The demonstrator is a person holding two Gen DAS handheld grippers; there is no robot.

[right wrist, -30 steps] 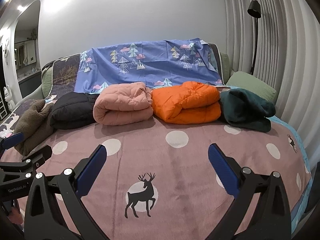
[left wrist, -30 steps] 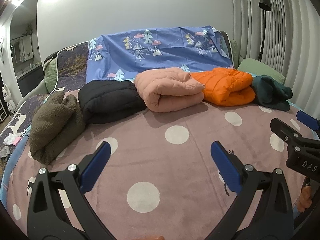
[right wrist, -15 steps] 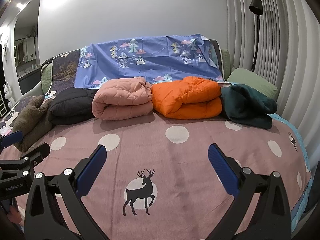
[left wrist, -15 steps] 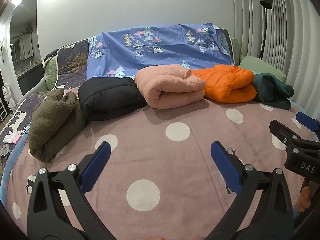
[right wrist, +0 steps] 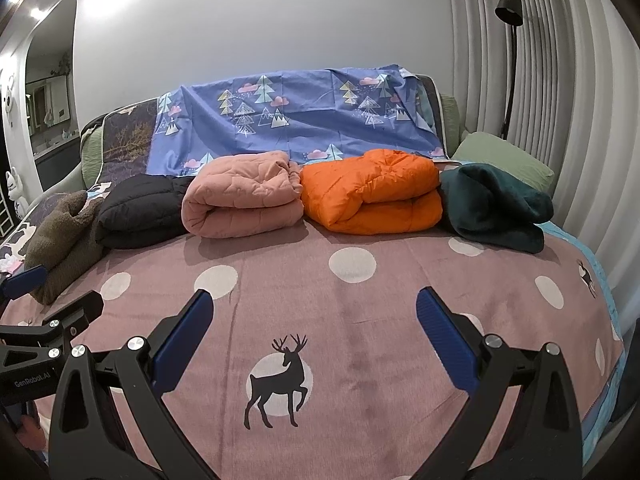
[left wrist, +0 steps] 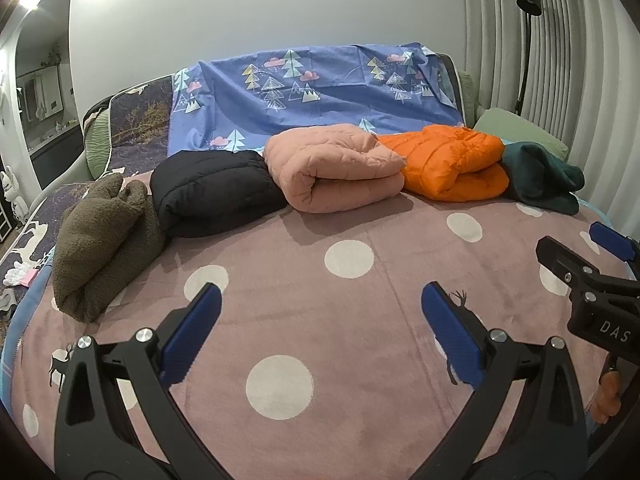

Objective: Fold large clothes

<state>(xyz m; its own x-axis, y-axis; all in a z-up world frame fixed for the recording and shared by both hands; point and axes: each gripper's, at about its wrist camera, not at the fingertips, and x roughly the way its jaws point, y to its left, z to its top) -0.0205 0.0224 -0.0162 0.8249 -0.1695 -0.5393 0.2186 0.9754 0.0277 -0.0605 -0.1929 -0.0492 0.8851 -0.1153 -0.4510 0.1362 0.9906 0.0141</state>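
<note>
Folded clothes lie in a row at the back of the bed: a brown fleece (left wrist: 96,240) (right wrist: 60,236), a black jacket (left wrist: 212,192) (right wrist: 140,212), a pink quilted jacket (left wrist: 336,168) (right wrist: 244,196), an orange puffer jacket (left wrist: 452,164) (right wrist: 376,196) and a dark green fleece (left wrist: 540,176) (right wrist: 496,208). My left gripper (left wrist: 320,328) is open and empty above the pink dotted blanket (left wrist: 348,300). My right gripper (right wrist: 312,332) is open and empty above the blanket's deer print (right wrist: 280,380). Each gripper shows at the edge of the other's view.
A blue tree-print sheet (left wrist: 312,88) (right wrist: 296,116) hangs over the headboard. A green pillow (left wrist: 516,128) (right wrist: 504,156) lies at the back right. A black floor lamp (right wrist: 508,60) and curtains stand on the right. The bed's right edge (right wrist: 604,300) drops off.
Both grippers stay open and almost still. The view has tilted slightly, so the row of clothes sits a little differently in frame.
</note>
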